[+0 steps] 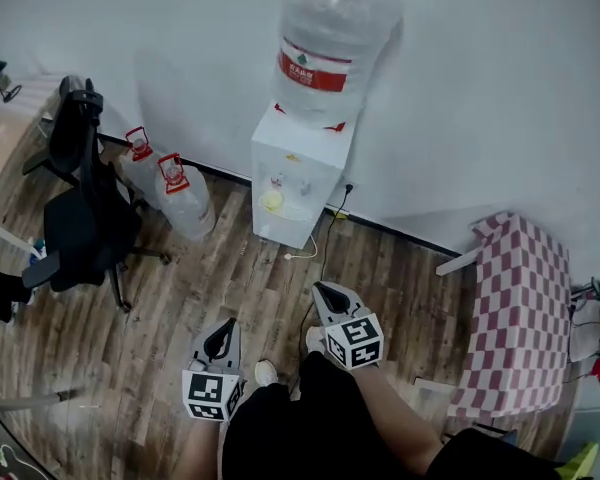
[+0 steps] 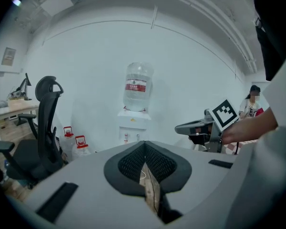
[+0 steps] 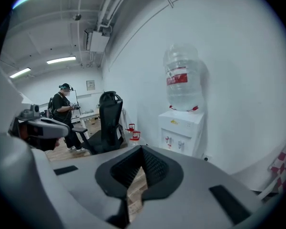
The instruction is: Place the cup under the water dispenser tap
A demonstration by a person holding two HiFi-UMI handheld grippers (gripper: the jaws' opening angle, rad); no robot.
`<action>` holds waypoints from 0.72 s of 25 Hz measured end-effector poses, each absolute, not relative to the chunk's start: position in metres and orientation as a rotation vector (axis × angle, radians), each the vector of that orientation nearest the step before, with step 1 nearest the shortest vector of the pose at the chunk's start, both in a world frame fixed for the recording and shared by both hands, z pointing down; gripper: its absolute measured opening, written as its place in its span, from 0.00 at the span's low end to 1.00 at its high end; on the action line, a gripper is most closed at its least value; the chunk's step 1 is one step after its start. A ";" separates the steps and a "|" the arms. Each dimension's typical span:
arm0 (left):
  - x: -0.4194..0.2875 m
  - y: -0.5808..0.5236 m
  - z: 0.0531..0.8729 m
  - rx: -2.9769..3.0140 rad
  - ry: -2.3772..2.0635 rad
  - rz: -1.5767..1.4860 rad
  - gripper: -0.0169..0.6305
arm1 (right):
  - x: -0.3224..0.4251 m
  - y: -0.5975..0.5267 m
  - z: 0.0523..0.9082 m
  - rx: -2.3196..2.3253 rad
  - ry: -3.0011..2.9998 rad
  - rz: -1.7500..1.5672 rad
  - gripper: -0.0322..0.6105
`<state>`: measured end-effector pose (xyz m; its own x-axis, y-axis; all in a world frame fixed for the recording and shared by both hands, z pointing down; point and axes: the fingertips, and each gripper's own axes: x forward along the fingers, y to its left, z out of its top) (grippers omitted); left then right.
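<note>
Both claws are up in front of the person, low in the head view, and neither one has anything in it. The left claw sits at lower centre-left. In the left gripper view its dark ribbed pads meet at the tips, shut with nothing between them. The right claw is a little higher in the frame and nearer the machine. Its own view shows the same thing: pads pressed together, floorboards showing through the slit below.

The water dispenser stands against the white wall at upper centre, white-bodied, with a big clear bottle upended on top of it. A small pale yellow round shape, which looks like the cup, sits in the recess on the dispenser's front, below the taps. It is well apart from both claws and too small to read any better.

Two spare jugs with red caps stand on the wood floor just left of the dispenser. A black office chair is further left. A white cable trails on the boards at the dispenser's foot.

At the right edge is a desk under a red-and-white checked cloth. In the right gripper view another person stands far back on the left side of the room.
</note>
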<state>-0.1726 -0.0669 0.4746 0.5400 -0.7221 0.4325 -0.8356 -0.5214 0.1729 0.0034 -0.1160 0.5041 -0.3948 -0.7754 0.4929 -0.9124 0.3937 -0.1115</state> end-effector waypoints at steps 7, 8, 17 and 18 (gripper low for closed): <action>-0.155 -0.044 0.449 2.473 -1.306 0.461 0.05 | 0.017 -0.075 0.462 1.436 -2.416 0.524 0.08; -0.150 -0.038 0.448 2.472 -1.311 0.466 0.05 | 0.020 -0.069 0.458 1.427 -2.431 0.523 0.08; -0.083 0.017 0.430 2.410 -1.361 0.448 0.05 | 0.078 -0.018 0.429 1.387 -2.513 0.509 0.08; -0.076 0.022 0.427 2.411 -1.371 0.448 0.05 | 0.086 -0.014 0.429 1.390 -2.516 0.513 0.08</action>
